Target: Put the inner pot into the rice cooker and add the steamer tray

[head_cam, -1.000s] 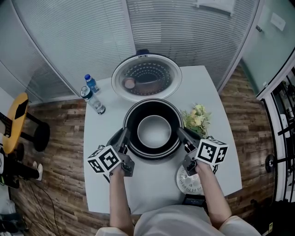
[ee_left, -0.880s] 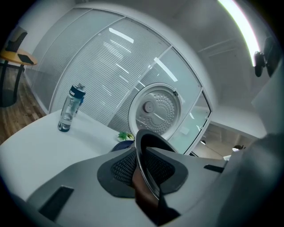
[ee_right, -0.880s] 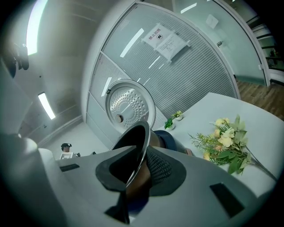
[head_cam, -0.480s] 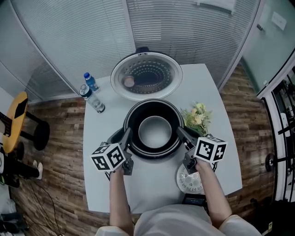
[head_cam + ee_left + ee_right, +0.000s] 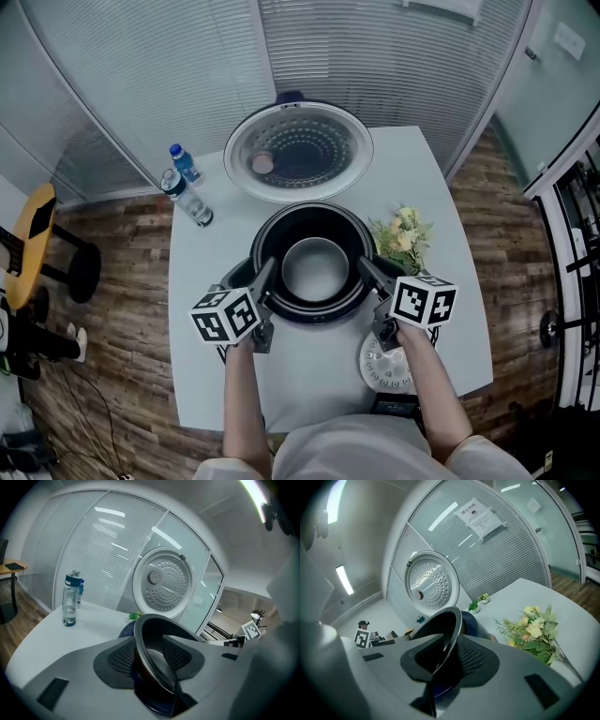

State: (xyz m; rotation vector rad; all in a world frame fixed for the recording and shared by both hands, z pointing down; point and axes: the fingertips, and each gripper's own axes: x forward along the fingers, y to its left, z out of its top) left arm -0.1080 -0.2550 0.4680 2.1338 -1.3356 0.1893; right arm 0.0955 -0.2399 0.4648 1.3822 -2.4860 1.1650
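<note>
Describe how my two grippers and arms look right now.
Both the left gripper and right gripper are grey, with black mesh-textured pads and a white cube printed with black square markers. No cables show. The forearms are unsleeved.

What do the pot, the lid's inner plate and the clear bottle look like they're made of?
The pot looks like metal with a dark non-stick coating: smooth dark wall, pale sheen on its floor. The inner plate is probably bare metal: silvery, dotted with rows of holes or dimples. The clear bottle seems plastic: see-through body, dark cap.
</note>
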